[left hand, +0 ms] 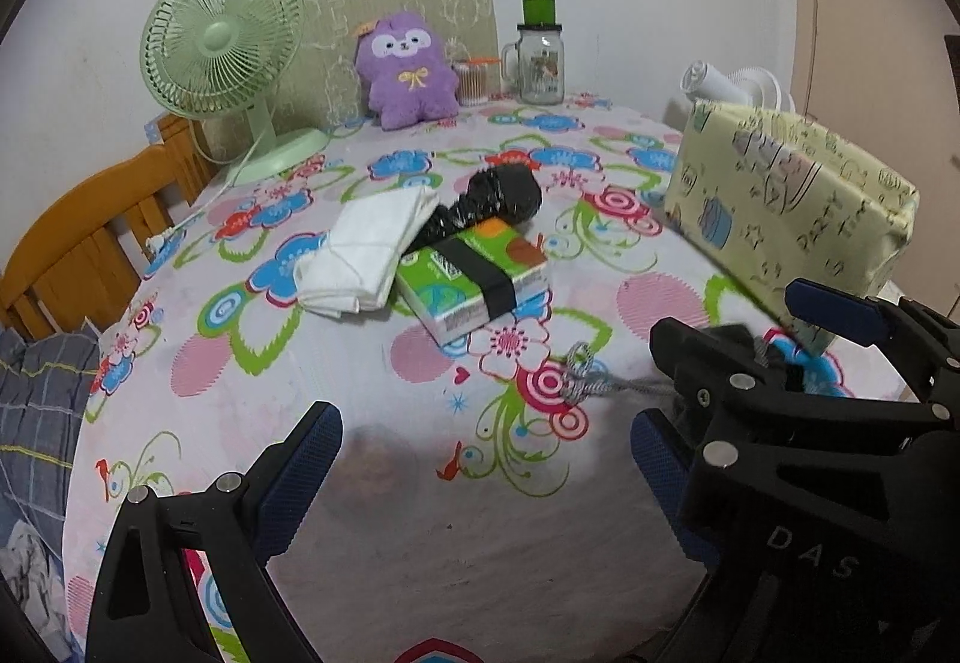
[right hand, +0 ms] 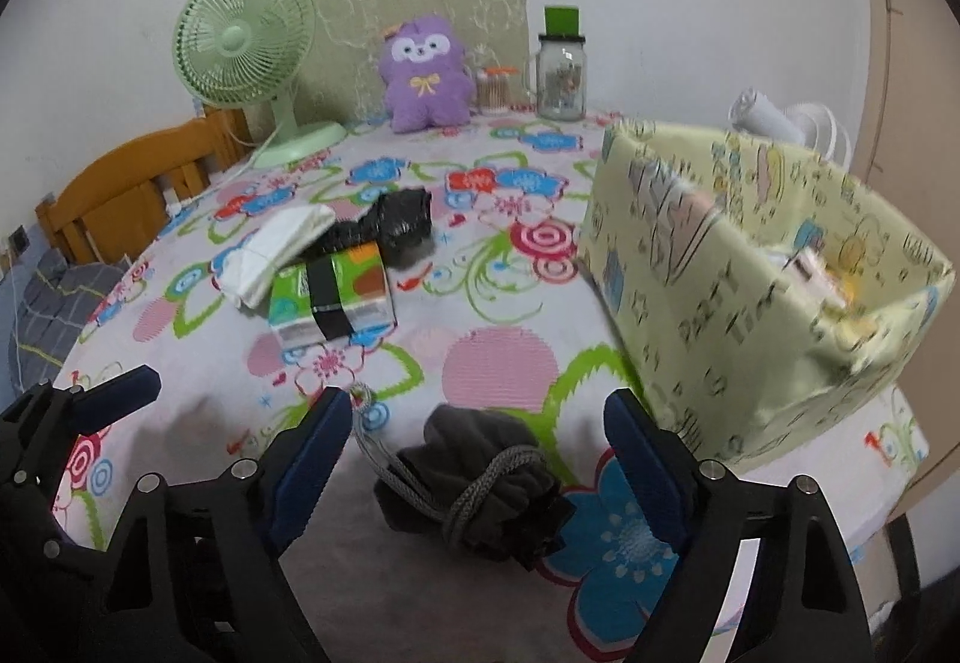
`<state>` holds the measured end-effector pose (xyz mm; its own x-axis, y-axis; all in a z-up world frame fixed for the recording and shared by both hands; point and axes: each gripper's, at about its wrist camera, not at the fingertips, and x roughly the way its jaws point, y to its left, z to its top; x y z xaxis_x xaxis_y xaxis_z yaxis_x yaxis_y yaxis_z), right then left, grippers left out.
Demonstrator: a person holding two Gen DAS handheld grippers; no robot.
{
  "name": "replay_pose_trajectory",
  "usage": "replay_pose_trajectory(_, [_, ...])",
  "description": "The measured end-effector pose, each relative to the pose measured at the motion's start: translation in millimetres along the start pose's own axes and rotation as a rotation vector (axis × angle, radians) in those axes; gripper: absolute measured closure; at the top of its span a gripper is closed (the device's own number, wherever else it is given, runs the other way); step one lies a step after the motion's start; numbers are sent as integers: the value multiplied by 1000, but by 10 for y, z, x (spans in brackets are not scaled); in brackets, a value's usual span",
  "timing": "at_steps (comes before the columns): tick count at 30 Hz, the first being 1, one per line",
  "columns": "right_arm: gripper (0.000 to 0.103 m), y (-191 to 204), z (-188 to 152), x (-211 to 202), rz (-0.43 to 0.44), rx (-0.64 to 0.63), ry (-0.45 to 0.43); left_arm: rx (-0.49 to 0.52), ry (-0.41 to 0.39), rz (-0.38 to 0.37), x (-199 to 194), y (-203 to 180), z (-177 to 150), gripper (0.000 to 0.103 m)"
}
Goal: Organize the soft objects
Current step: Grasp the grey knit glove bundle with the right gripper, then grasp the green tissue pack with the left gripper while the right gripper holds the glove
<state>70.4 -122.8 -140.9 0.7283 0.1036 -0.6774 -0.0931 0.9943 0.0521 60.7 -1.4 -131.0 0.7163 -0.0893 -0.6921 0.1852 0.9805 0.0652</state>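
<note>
The dark grey drawstring pouch [right hand: 480,483] lies on the desk [right hand: 504,363] at its near edge, and your right gripper [right hand: 477,459] stands around it with the jaws wide. The pads do not touch the cloth, so nothing is gripped yet. Your left gripper [left hand: 486,483] is just to the left of it, also open and empty over bare tablecloth.

Just right of the pouch stands the pale yellow fabric box [right hand: 720,315], printed with cartoon drawings. It looks open at the top, and some small light things show inside at its far right corner, but they are too blurred to name.

Farther in, at the middle of the desk, three soft things lie touching each other: a folded white cloth [left hand: 366,255], a green tissue pack [left hand: 474,273] with a black band, and a black shiny bundle [left hand: 492,201]. The purple plush toy [left hand: 408,69] sits at the far edge, against the wall.

I judge that the task is in an early part. The pouch, the three middle things and perhaps the plush are not yet in the box.
</note>
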Motion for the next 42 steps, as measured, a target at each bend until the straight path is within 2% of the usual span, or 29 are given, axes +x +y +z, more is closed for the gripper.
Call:
replay_pose_trajectory(5, [22,-3,-59,124,16,15,43,13,34,6,104,0,-62,5])
replay_pose_trajectory(8, [33,4,-76,183,30,23,69,17,48,8,150,-1,-81,5])
replay_pose_trajectory(13, [45,29,-50,194,37,23,56,16,64,5,221,10,-83,5])
replay_pose_trajectory(16, [47,14,-13,218,47,35,59,10,63,0,242,24,-53,5])
replay_pose_trajectory(30, [51,14,344,378,30,39,20,7,47,0,450,45,282,5])
replay_pose_trajectory(36, [51,11,479,470,16,45,10,8,61,-3,603,34,433,5])
replay_pose_trajectory(42, [51,0,574,574,19,47,14,-36,87,-36,756,66,524,5])
